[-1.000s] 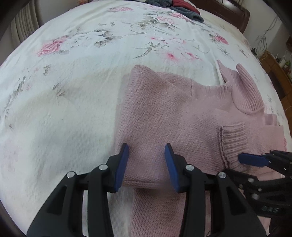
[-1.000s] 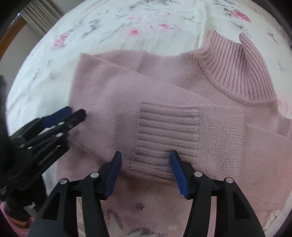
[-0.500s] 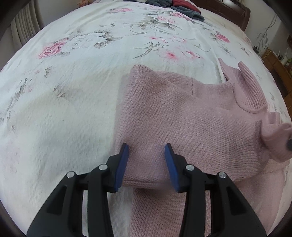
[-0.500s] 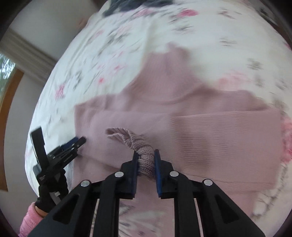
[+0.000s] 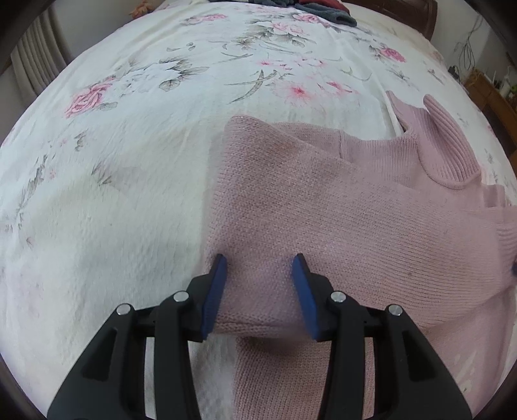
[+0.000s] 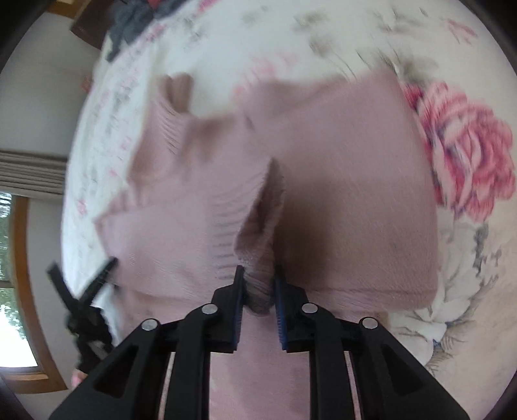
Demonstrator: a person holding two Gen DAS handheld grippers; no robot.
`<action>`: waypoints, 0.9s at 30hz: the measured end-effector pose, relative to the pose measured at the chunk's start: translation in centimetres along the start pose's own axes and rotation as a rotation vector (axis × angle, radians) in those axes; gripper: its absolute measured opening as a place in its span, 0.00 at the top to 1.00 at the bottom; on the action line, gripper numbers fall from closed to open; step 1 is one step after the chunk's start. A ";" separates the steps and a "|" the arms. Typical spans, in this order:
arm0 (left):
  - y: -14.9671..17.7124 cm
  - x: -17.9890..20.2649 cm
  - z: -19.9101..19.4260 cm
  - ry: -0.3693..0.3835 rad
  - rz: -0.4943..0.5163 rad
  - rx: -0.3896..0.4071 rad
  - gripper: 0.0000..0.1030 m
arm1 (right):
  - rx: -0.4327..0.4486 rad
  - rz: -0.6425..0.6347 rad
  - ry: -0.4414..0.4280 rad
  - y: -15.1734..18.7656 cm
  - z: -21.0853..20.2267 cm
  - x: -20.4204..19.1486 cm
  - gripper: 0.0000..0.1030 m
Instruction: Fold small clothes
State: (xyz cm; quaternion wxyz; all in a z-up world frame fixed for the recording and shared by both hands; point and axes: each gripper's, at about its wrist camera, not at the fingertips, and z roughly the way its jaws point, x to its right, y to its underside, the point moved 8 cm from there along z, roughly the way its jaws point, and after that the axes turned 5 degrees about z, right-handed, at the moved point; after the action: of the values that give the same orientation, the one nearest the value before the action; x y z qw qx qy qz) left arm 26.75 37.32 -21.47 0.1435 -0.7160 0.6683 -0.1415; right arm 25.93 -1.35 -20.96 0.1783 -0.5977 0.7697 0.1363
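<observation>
A pink knitted sweater (image 5: 323, 206) lies on the floral bedspread (image 5: 129, 161), its ribbed collar (image 5: 442, 145) at the far right. My left gripper (image 5: 258, 268) stands open low over the sweater's folded left edge, one finger at each side of a fold. In the right wrist view, my right gripper (image 6: 258, 278) is shut on the ribbed sleeve cuff (image 6: 258, 226) and holds it lifted above the sweater's body (image 6: 349, 194). The left gripper (image 6: 84, 290) shows at the left edge of that blurred view.
Dark grey and red clothes (image 5: 323, 9) are piled at the far end of the bed by a wooden headboard (image 5: 404, 16). A wooden cabinet (image 5: 491, 103) stands to the right. A window with a wooden frame (image 6: 19, 290) is at the left.
My right gripper shut on the sleeve cuff, lifted it and carried it across to the right over the sweater. The left gripper stayed open in place.
</observation>
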 end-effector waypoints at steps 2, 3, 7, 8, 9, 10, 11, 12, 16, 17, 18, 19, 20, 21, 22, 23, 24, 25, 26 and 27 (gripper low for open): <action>-0.2 0.0 -0.2 -0.003 -0.004 -0.012 0.59 | 0.012 -0.013 0.011 0.3 -0.3 0.3 0.76; -0.3 -0.1 -0.4 -0.010 -0.006 -0.013 0.59 | 0.038 -0.025 0.037 0.3 -1.0 0.5 0.75; -1.6 1.5 -3.2 -0.049 0.037 0.079 0.59 | 0.153 -0.111 0.099 -0.2 -4.2 -0.5 0.75; -1.9 2.3 -3.8 -0.039 0.047 0.099 0.59 | 0.169 -0.143 0.097 -0.3 -4.6 -1.3 0.75; -2.3 3.5 -4.3 -0.012 0.057 0.113 0.59 | 0.177 -0.185 0.099 -0.2 -4.6 -2.6 0.75; -2.6 4.7 -4.5 0.020 0.065 0.113 0.58 | 0.178 -0.213 0.098 -0.2 -4.4 -3.5 0.74; -2.7 6.1 -4.5 0.053 0.076 0.106 0.58 | 0.166 -0.244 0.085 0.0 -3.8 -4.8 0.74; -2.7 7.6 -4.3 0.086 0.089 0.094 0.57 | 0.151 -0.252 0.077 0.1 -3.1 -5.5 0.74; -1.9 10.3 -2.1 0.125 0.107 0.024 0.57 | 0.134 -0.274 0.154 0.0 -0.4 -5.2 0.74; -1.6 10.2 -1.6 0.115 0.111 0.013 0.57 | 0.137 -0.277 0.173 0.0 -0.2 -4.7 0.74; -1.2 10.0 -1.0 0.105 0.112 0.003 0.57 | 0.133 -0.264 0.179 0.0 -0.1 -3.9 0.74; -0.8 9.6 -0.5 0.099 0.112 -0.005 0.57 | 0.128 -0.251 0.173 0.1 -0.1 -3.2 0.74; -0.5 9.3 -0.1 0.102 0.113 -0.003 0.57 | 0.123 -0.237 0.171 0.2 0.0 -2.4 0.74; -0.4 9.0 0.0 0.111 0.116 0.003 0.56 | 0.123 -0.226 0.175 0.2 0.0 -1.3 0.73; -0.2 8.8 0.1 0.119 0.120 0.010 0.56 | 0.122 -0.214 0.158 0.3 0.2 -0.6 0.73; -0.1 8.8 0.1 0.125 0.123 0.016 0.56 | 0.120 -0.204 0.141 0.5 0.3 -0.3 0.73; -0.1 9.0 0.3 0.129 0.126 0.020 0.56 | 0.120 -0.198 0.125 0.5 0.5 0.1 0.74; -0.1 9.0 0.3 0.128 0.135 0.023 0.56 | 0.121 -0.202 0.125 0.5 0.6 0.1 0.74; 0.0 9.1 0.3 0.126 0.143 0.026 0.56 | 0.122 -0.213 0.133 0.5 0.6 -0.1 0.73; 0.1 9.1 0.4 0.127 0.145 0.028 0.56 | 0.121 -0.225 0.145 0.4 0.7 -0.3 0.72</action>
State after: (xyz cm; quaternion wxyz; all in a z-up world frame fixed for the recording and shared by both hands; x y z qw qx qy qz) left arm 27.45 28.26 -21.74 0.1209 -0.6534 0.7241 -0.1850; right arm 25.66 -0.70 -21.50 0.1723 -0.6767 0.7153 0.0252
